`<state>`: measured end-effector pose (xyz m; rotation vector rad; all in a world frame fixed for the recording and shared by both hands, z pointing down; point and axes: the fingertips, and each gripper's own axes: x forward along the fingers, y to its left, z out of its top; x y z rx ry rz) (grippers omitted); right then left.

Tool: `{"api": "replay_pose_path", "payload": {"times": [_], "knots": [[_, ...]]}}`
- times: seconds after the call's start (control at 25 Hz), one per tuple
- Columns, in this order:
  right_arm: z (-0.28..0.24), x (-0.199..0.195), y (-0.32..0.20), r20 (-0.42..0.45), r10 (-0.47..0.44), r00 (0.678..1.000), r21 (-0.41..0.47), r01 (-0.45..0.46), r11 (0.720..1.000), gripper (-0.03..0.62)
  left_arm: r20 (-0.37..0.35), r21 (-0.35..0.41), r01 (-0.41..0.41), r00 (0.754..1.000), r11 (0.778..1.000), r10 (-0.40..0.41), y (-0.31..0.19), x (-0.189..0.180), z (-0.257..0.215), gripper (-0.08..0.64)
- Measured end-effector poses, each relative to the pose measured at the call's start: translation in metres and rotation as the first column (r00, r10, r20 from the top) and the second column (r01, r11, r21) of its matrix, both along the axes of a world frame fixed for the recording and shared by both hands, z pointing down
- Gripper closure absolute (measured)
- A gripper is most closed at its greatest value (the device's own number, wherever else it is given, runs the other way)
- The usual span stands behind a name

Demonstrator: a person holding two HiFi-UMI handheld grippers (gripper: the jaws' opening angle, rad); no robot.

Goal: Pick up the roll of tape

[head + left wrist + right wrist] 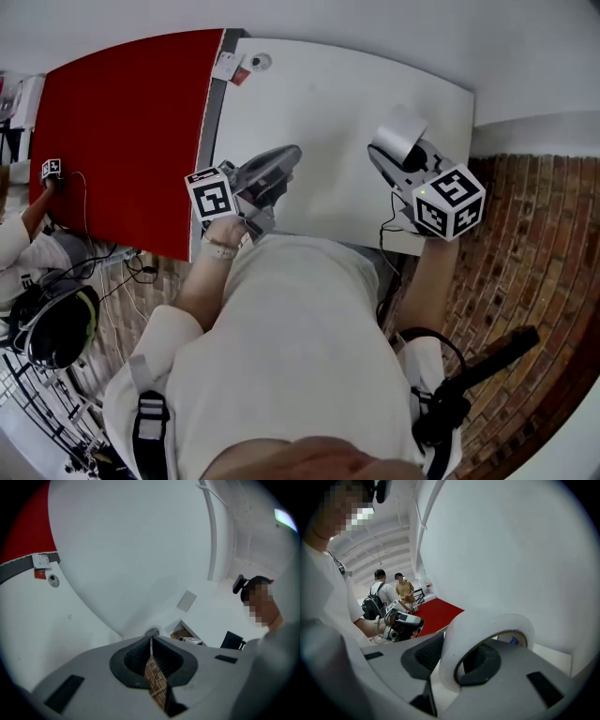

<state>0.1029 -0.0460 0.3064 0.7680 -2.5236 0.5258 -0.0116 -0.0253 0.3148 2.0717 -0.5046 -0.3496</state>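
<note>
The right tongs [389, 152] are clamping the roll of tape [399, 131]. In the right gripper view, the white roll of tape [457, 641] is sitting right at the tips of the right tongs [457, 662]. One dark pad is reaching into the roll's hole and the other is pressing on the outside of its white band, so the wall of the roll is being pinched between them. The roll is standing on edge, a little tilted, with its open centre facing back along the tongs.

From the head view, the roll is being held in the air over the right part of the white table [328, 103], near its right-hand edge, and it is not touching the surface. The marker cube [448, 200] of the right tongs is showing just below the roll.

The left tongs [267, 173] are hovering over the table's near edge, well apart from the roll. In the left gripper view the left tongs [151, 651] are pressing together with nothing between their pads.

A red table [122, 131] is lying beside the white one on the left, and a brick floor [534, 262] is showing at the right.
</note>
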Motion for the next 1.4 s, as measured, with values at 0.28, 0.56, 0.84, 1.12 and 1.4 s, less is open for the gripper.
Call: {"api": "replay_pose_path", "payload": {"times": [0.28,0.56,0.84,1.12,1.4], "knots": [[-0.045,-0.003,0.006,0.146,0.074,0.987,0.065,-0.084,0.994,0.479,0.004,0.087,-0.065,0.998,0.994,0.065,-0.013,0.004,-0.041,0.551],[-0.087,0.001,0.015,0.348,0.099,0.932,0.114,-0.147,0.983,0.479,-0.003,0.152,-0.109,0.994,0.982,0.110,-0.013,0.010,-0.077,0.551],[-0.104,0.011,0.030,0.527,0.094,0.845,0.115,-0.180,0.977,0.479,-0.014,0.186,-0.143,0.989,0.972,0.148,-0.011,0.019,-0.092,0.551],[-0.133,0.018,0.051,0.717,0.063,0.694,0.126,-0.218,0.968,0.479,-0.049,0.219,-0.141,0.987,0.966,0.155,0.001,0.016,-0.112,0.551],[-0.136,0.023,0.055,0.760,0.061,0.647,0.121,-0.233,0.965,0.479,-0.092,0.219,-0.134,0.983,0.967,0.157,0.003,0.012,-0.117,0.551]]}}
